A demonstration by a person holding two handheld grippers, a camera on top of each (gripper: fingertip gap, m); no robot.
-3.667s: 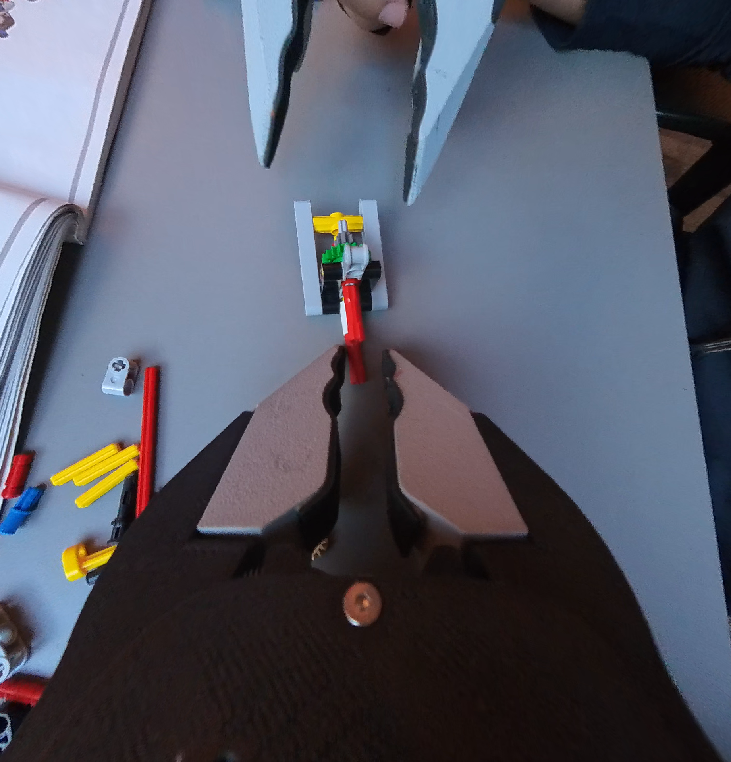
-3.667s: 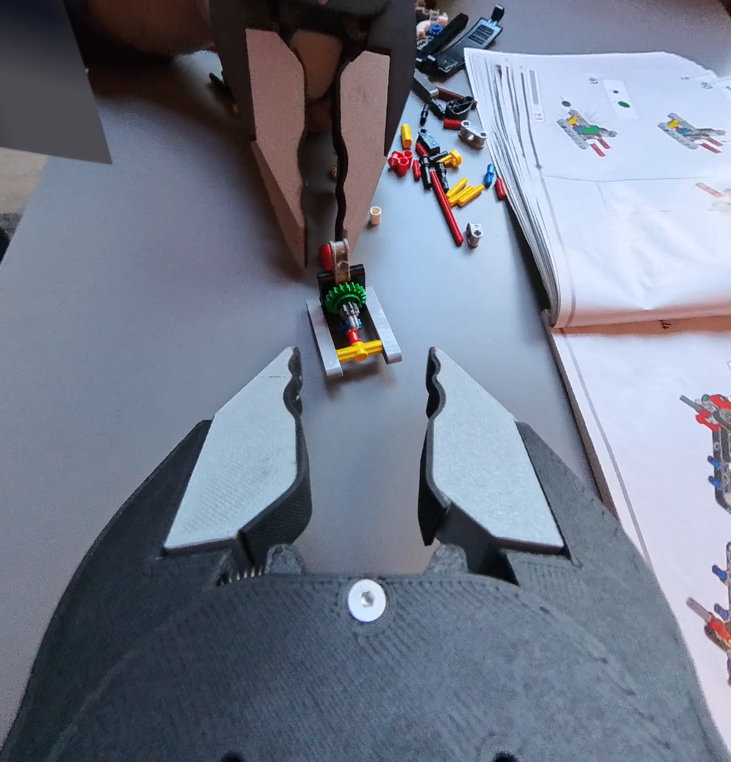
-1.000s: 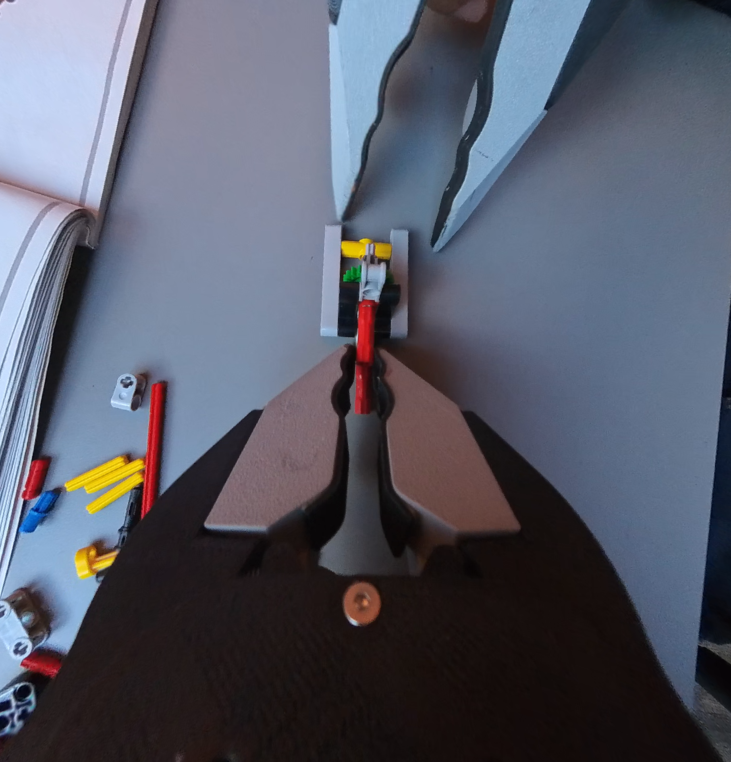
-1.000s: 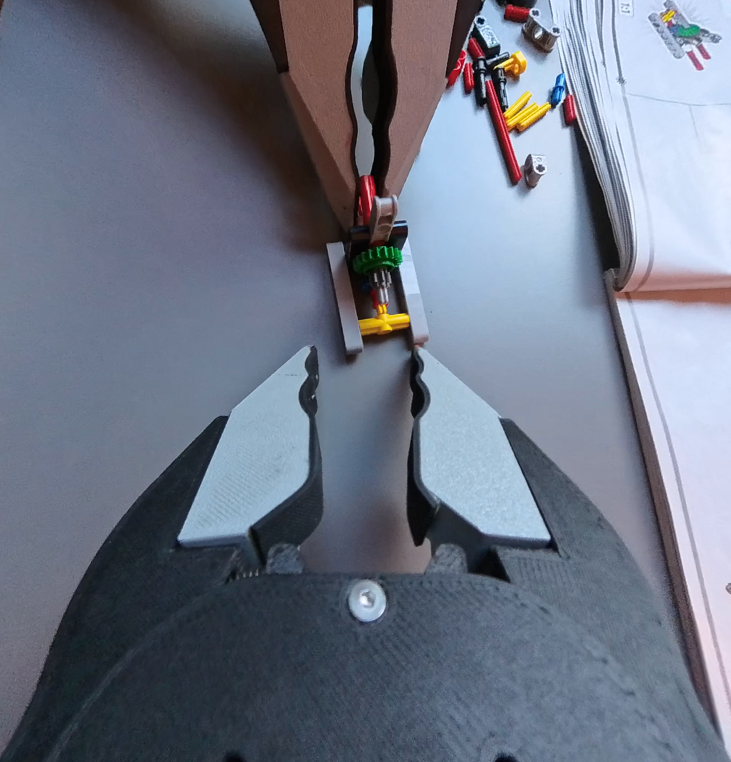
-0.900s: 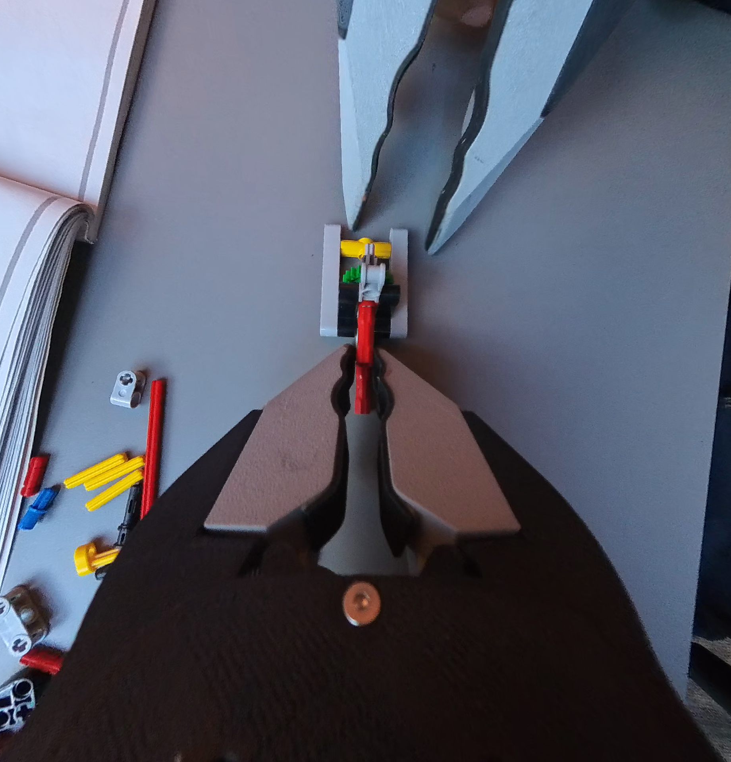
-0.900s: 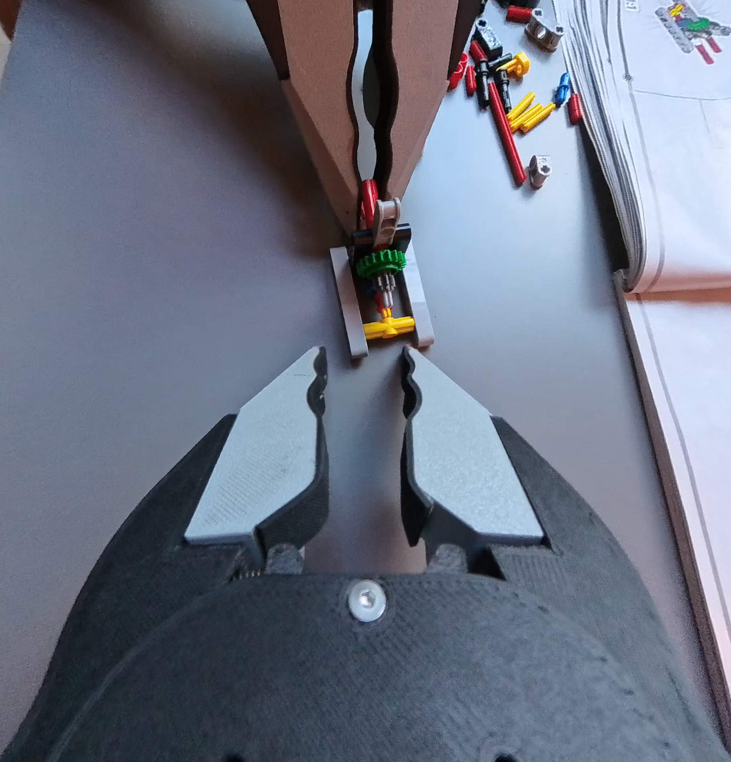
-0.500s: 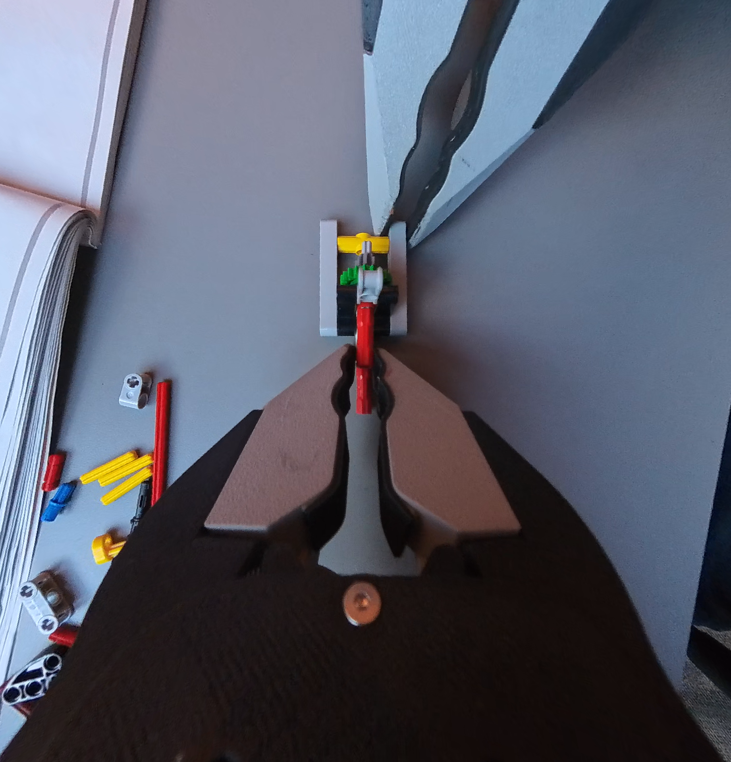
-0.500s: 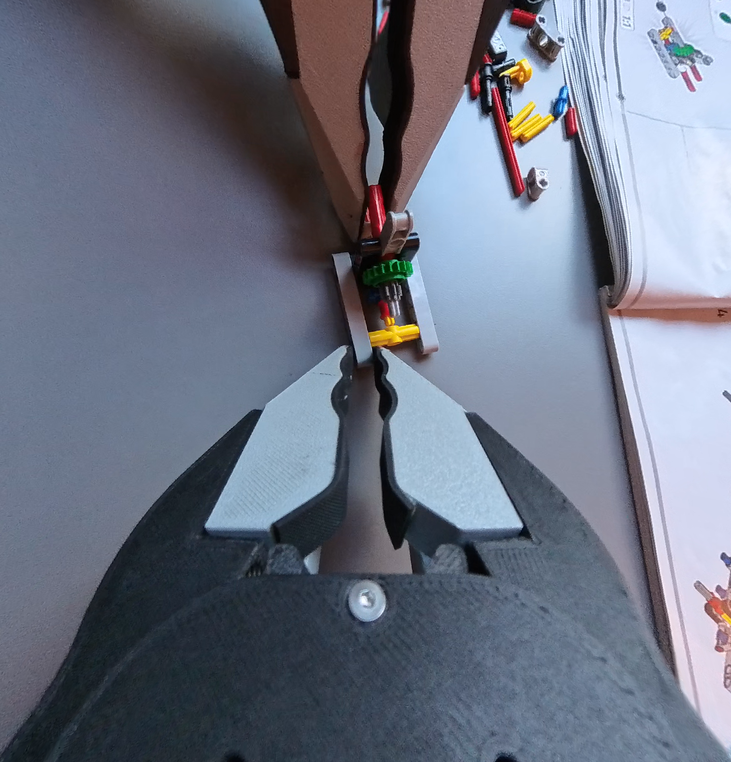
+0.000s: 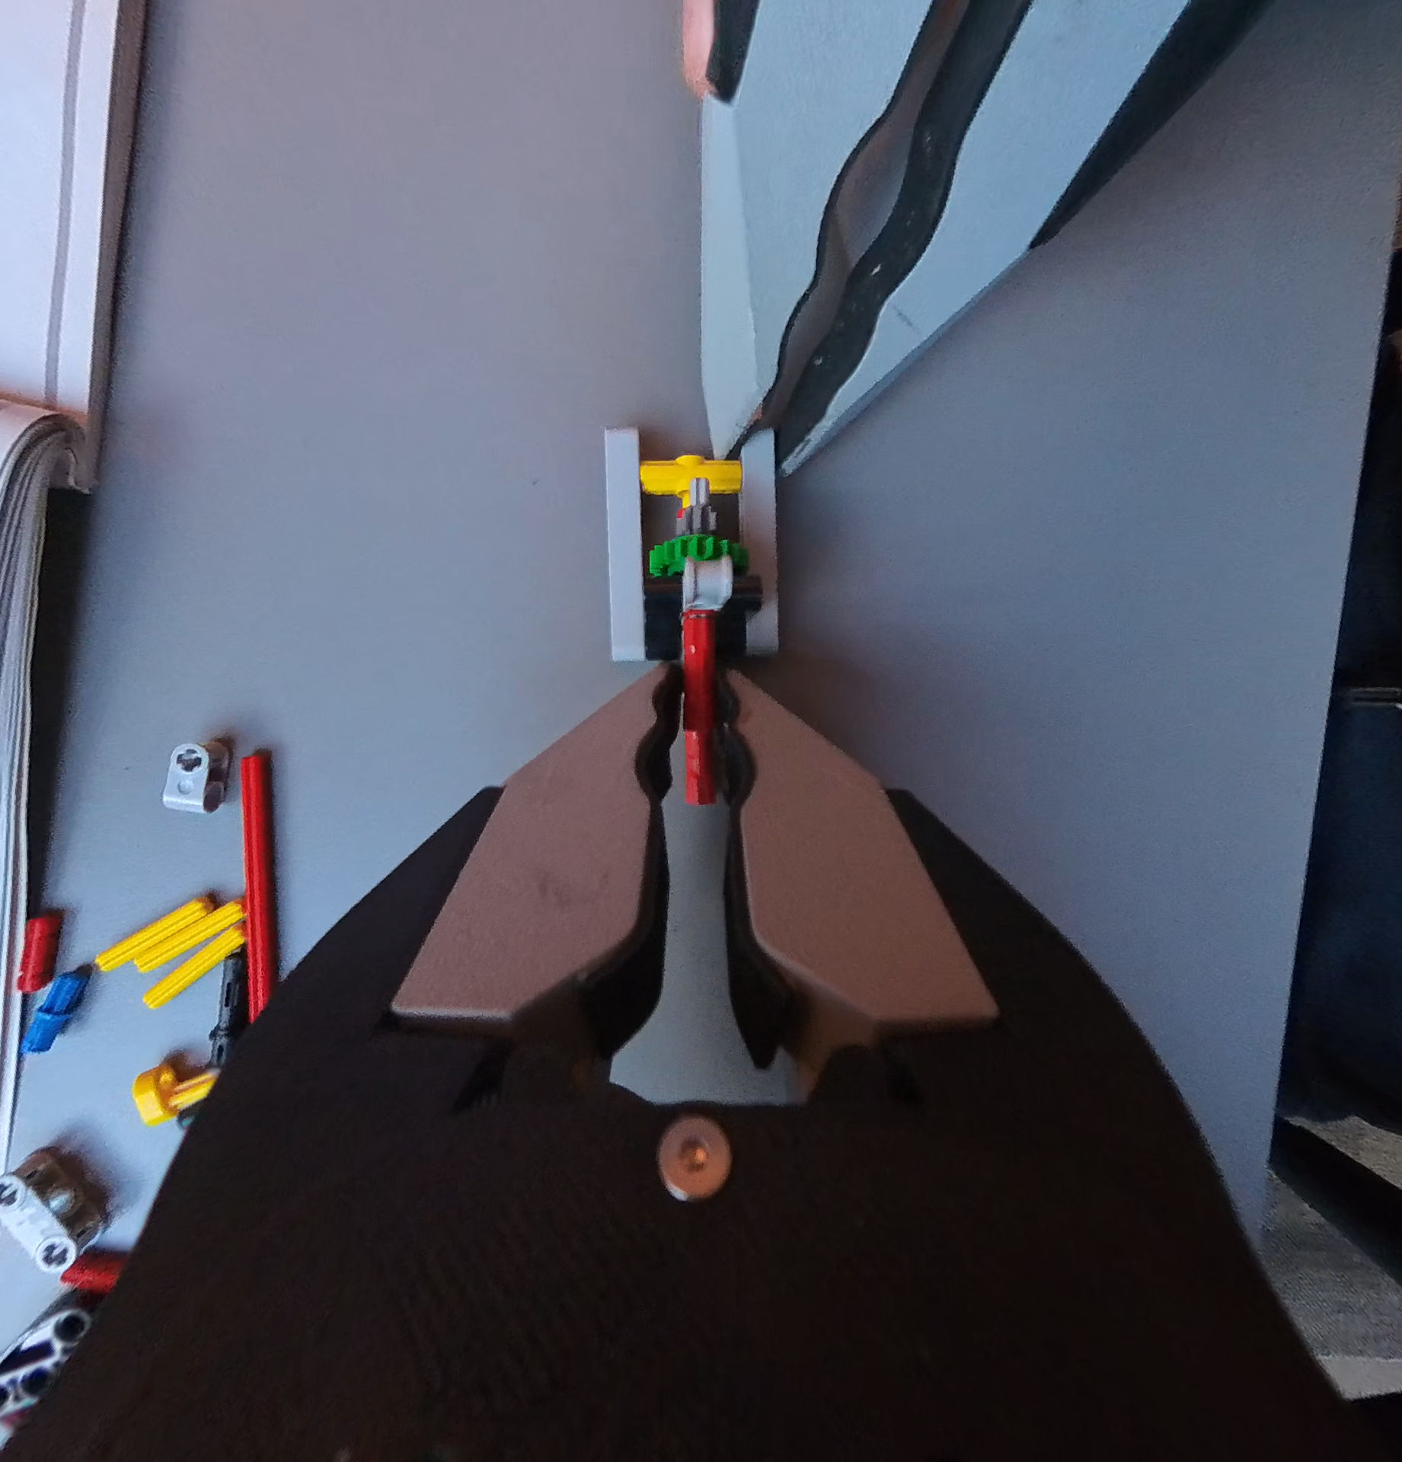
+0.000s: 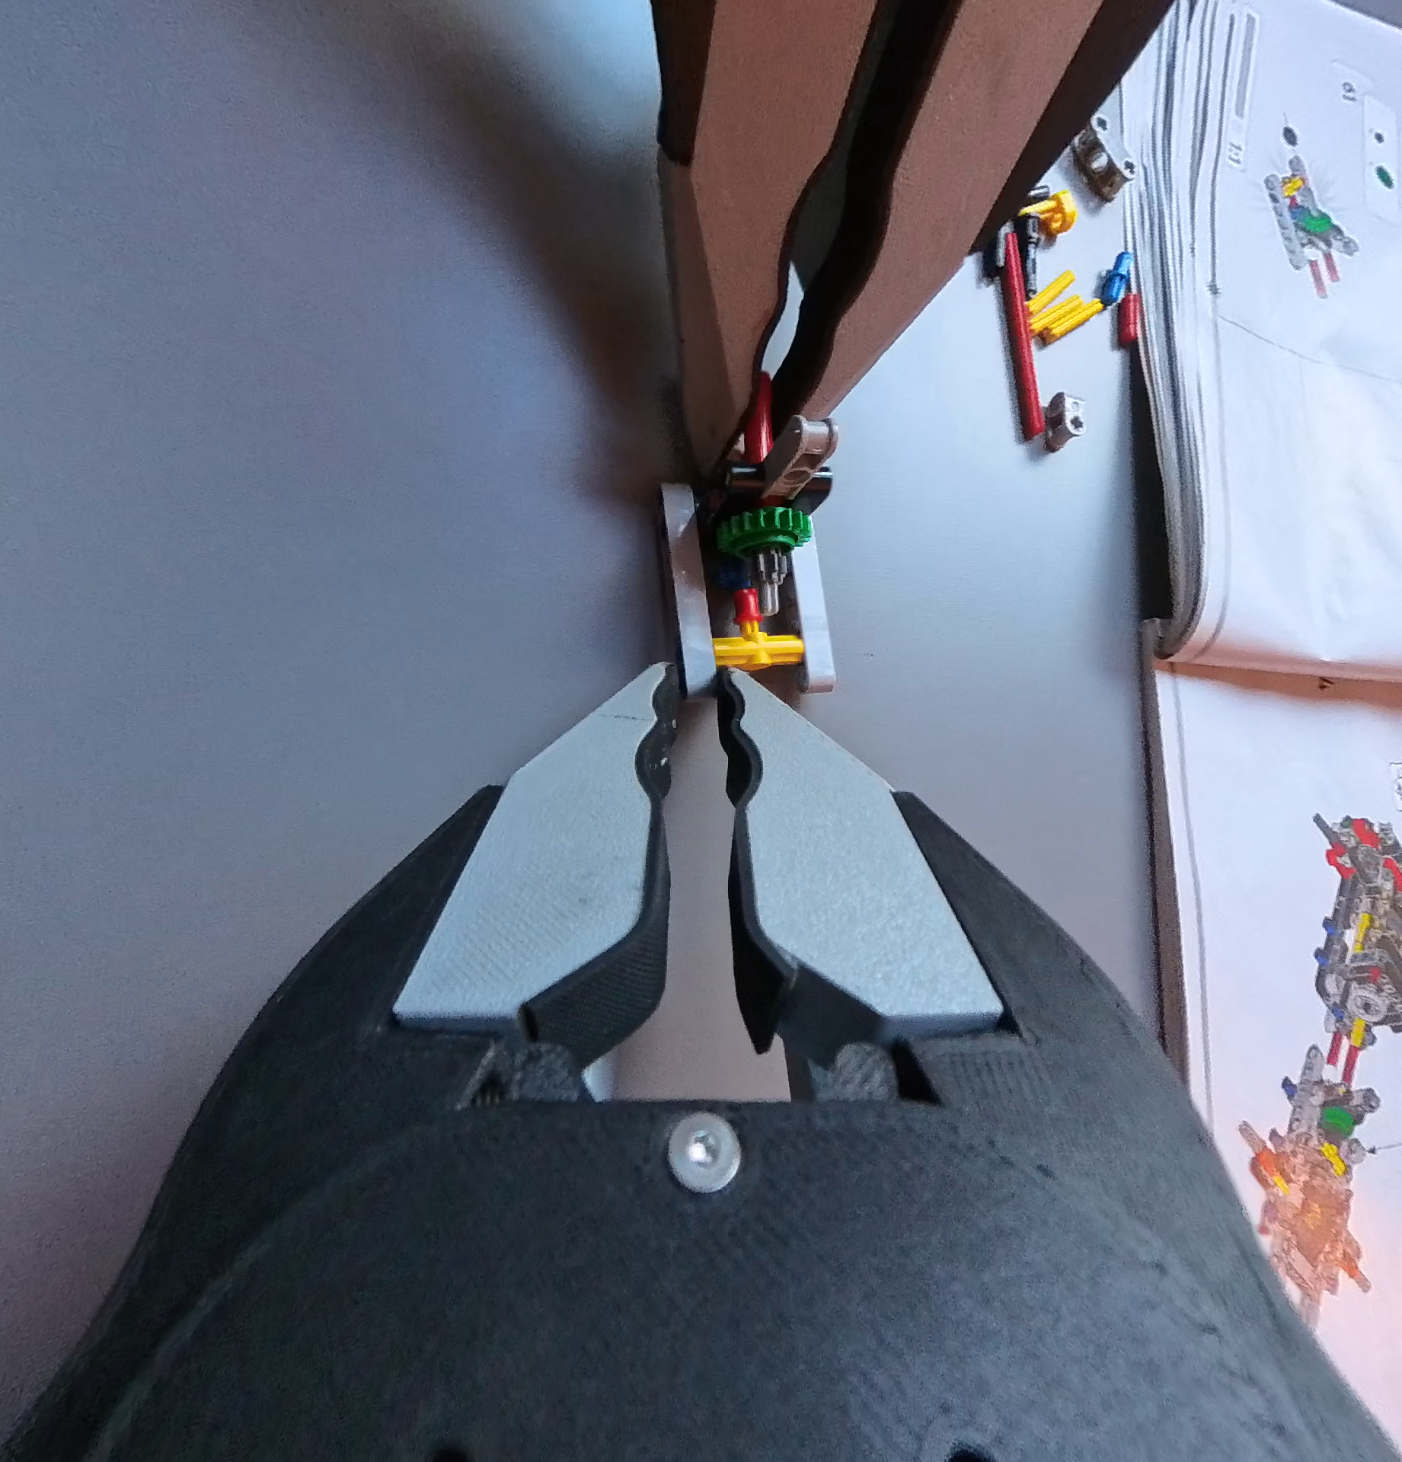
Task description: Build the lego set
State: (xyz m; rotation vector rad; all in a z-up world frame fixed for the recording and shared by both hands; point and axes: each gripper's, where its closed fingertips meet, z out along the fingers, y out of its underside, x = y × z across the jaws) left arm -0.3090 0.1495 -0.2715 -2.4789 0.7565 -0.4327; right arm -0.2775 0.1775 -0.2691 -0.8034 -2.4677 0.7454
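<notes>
From my left wrist camera, the left gripper is clamped on the red axle that sticks out of the near end of the small brick assembly. Both fingers press its sides, the same hold as a second ago. The assembly lies flat on the desk, just past the fingertips.

What has changed is at the far end. A second ago the right gripper stood spread, short of the assembly. Now its fingers have come together on the end of one grey side beam, the one beside the yellow cross piece, and they touch the beam on both faces. In the left view I see those fingertips meeting at that beam's far end.

So the assembly is now pinned from both ends, axle on one side and frame on the other, with the green gear between the two holds.

Farther off, loose pieces lie near the open instruction booklet, well apart from both grippers.
</notes>
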